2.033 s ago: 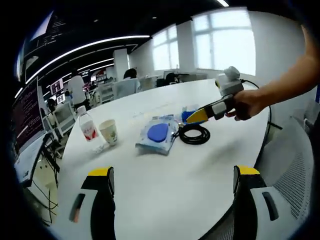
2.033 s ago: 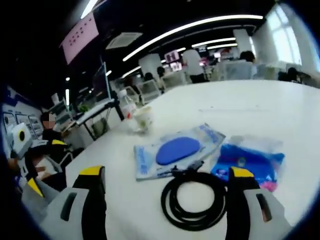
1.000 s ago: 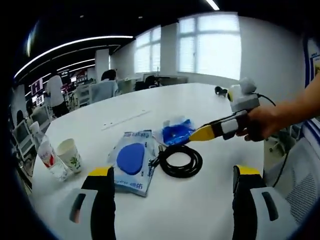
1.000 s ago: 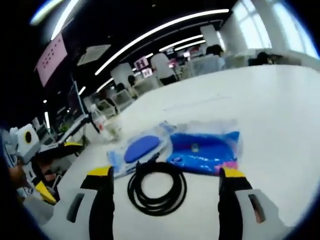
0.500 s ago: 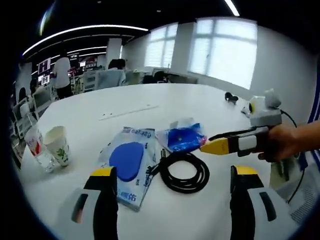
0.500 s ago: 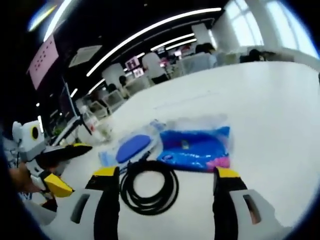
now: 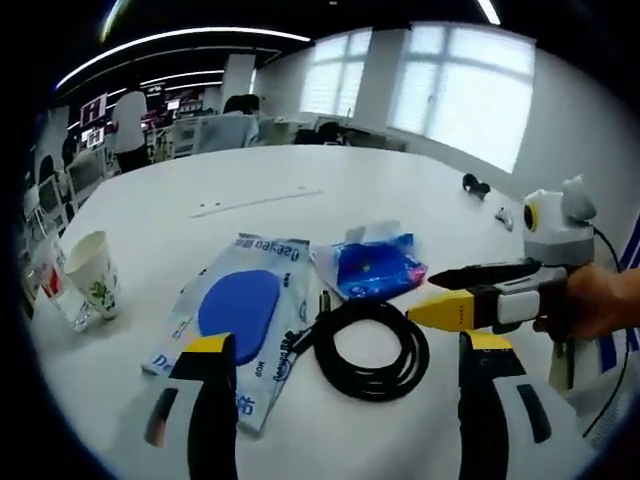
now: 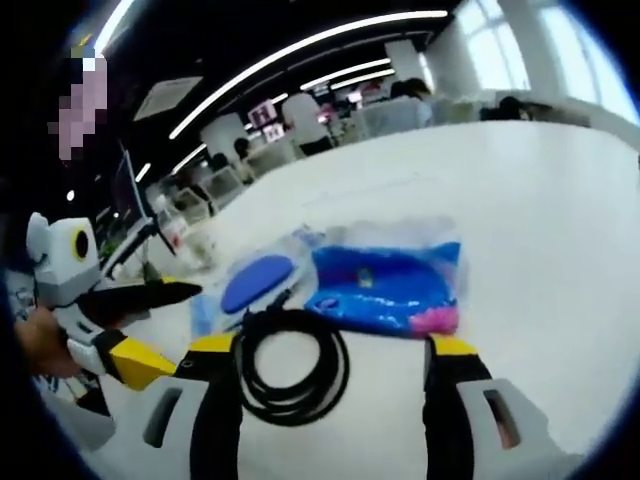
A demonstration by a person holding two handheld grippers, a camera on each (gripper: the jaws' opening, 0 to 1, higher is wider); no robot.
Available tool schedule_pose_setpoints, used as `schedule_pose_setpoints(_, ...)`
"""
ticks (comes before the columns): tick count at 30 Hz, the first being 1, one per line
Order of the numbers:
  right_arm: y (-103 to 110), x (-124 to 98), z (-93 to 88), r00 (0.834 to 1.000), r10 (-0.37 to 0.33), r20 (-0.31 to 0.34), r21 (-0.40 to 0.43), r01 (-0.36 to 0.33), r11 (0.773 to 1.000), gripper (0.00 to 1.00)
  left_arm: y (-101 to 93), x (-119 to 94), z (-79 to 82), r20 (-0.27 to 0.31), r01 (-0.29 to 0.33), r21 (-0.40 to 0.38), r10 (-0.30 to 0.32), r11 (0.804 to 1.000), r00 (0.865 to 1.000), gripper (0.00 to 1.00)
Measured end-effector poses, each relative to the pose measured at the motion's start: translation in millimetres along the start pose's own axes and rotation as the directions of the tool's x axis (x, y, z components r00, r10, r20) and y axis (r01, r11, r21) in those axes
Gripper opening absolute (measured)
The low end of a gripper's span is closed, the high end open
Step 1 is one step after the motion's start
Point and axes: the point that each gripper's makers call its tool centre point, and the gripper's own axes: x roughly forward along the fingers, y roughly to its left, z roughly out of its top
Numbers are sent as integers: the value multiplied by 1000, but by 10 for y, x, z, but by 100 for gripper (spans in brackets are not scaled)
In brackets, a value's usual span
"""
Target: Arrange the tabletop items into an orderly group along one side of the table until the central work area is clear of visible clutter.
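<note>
cable [image 7: 372,349]: black, coiled loop | lies flat on white table [image 7: 250,190]

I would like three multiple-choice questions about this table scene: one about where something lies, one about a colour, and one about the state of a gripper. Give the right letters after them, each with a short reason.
1. Where does the black cable coil lie?
A. Beside the paper cup
B. Just in front of the two plastic packets
C. On a chair

2. What colour is the round pad inside the flat packet?
A. Blue
B. Red
C. Green

3. How do the jaws of the right gripper stand?
A. Shut on the cable
B. Shut on a packet
C. Open, on either side of the cable coil

Answers:
1 B: the coil sits next to the flat packet and the crumpled blue packet, far from the paper cup.
2 A: the pad shows blue through the wrapper.
3 C: the right gripper view shows the jaws apart, with the coil between them.
</note>
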Motion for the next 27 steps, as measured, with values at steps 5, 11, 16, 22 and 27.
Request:
schedule_pose_setpoints(5,-34,26,-13,1000,-10,-11,0,10,1000,69,80,77,-37,-18,-40,-53,39,998,999,86)
schedule_pose_setpoints(11,-1,72,-22,1000,-12,-26,-24,11,1000,67,125,144,-36,-31,-79,-104,76,991,997,83)
schedule_pose_setpoints(16,-9,83,-9,999,-18,-27,-30,17,999,65,124,155,-52,-43,-104,-129,100,986,994,79)
schedule_pose_setpoints(22,-37,91,-41,998,-36,-46,-43,34,998,62,118,176,-127,-78,-136,-119,127,984,989,69)
schedule_pose_setpoints(27,-10,115,-87,995,-52,-82,-98,44,994,60,133,226,-151,-105,-169,-123,157,978,982,58)
